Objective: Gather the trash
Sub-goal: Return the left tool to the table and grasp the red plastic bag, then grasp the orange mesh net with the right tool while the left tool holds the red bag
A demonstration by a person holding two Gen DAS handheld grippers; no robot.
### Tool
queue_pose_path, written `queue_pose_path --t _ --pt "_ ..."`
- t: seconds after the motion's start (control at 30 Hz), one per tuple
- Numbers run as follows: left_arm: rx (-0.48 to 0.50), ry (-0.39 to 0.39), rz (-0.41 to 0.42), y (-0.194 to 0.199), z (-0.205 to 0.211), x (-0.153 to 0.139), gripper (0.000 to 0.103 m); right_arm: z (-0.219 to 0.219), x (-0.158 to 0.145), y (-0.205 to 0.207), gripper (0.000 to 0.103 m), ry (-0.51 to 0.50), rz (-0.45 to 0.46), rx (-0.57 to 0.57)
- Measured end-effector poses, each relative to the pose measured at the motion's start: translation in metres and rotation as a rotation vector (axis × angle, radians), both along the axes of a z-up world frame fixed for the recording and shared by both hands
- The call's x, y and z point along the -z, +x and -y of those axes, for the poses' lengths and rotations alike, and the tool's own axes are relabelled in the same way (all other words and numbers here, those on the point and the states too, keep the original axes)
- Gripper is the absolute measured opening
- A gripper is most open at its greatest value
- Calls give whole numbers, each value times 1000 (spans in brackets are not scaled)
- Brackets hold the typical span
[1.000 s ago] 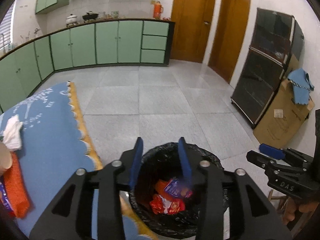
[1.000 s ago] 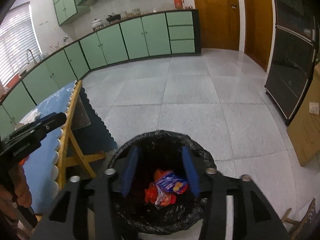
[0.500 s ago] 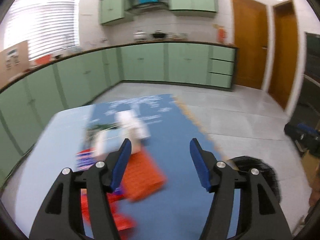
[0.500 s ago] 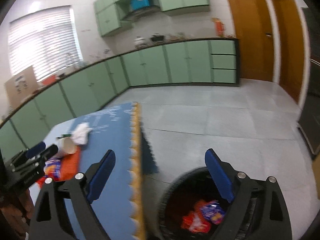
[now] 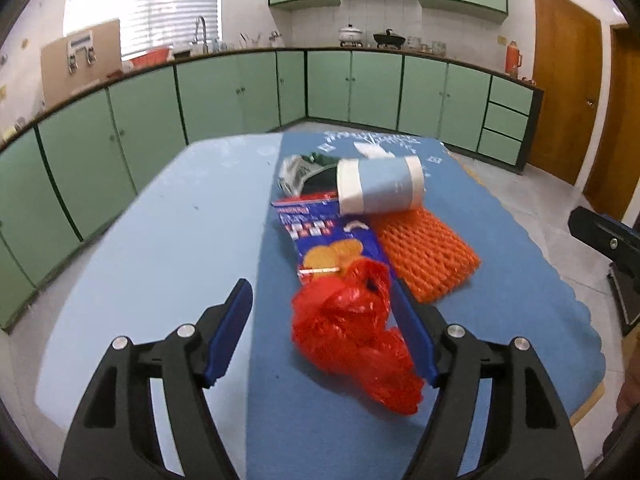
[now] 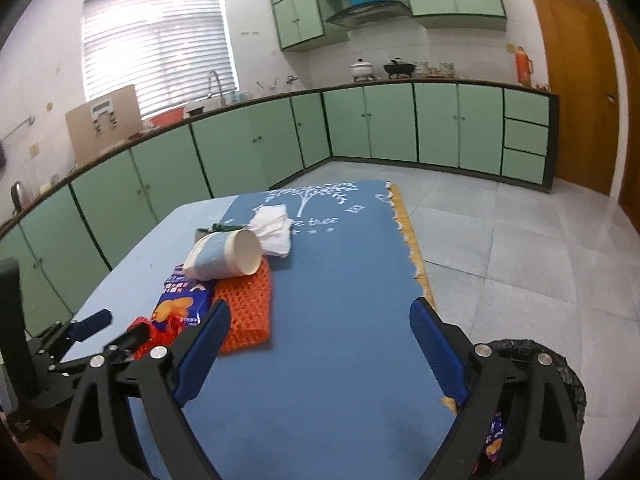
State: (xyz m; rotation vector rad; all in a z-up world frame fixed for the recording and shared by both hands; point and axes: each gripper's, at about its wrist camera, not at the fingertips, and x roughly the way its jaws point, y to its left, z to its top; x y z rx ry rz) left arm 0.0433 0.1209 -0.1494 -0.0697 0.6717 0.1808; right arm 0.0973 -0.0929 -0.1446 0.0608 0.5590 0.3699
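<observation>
Currently, left gripper [image 5: 325, 322]: jaws spread, just widened, empty; the red plastic bag [image 5: 352, 338] lies between them, low centre of the left view, untouched, long axis running away toward the upper left. This hand is the nearer. Right gripper [image 6: 320, 346]: jaws wide apart, nothing held, over bare blue cloth [image 6: 340, 280].

Count on the table:
- bag, one
- snack packet [image 5: 328, 240], one
- orange net [image 5: 424, 252], one
- paper cup [image 5: 380, 190], one
- tissue wad [image 6: 274, 230], one

Bin [image 6: 560, 368], one, lower right of the right view.
</observation>
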Motion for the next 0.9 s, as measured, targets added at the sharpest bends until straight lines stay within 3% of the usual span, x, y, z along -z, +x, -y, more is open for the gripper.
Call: queue_pose_path --t 0.17,0.23,0.27,0.4,0.73,0.9 --pt "14 -45 -41 6 0 18 70 -3 -2 0 89 -12 6 8" --pt "21 -71 -57 8 -2 24 60 -3 -1 0 89 -14 4 12" --pt "23 -88 -68 9 -2 27 48 -4 -1 0 89 -17 3 13" --pt "23 -110 -61 7 -3 29 41 -9 3 1 89 -31 -1 5" --pt "-28 -30 83 -24 -10 -11 38 -30 14 5 89 -36 -11 -29" --pt "-74 -24 105 -23 -25 -17 38 -49 25 14 89 -38 -25 -19"
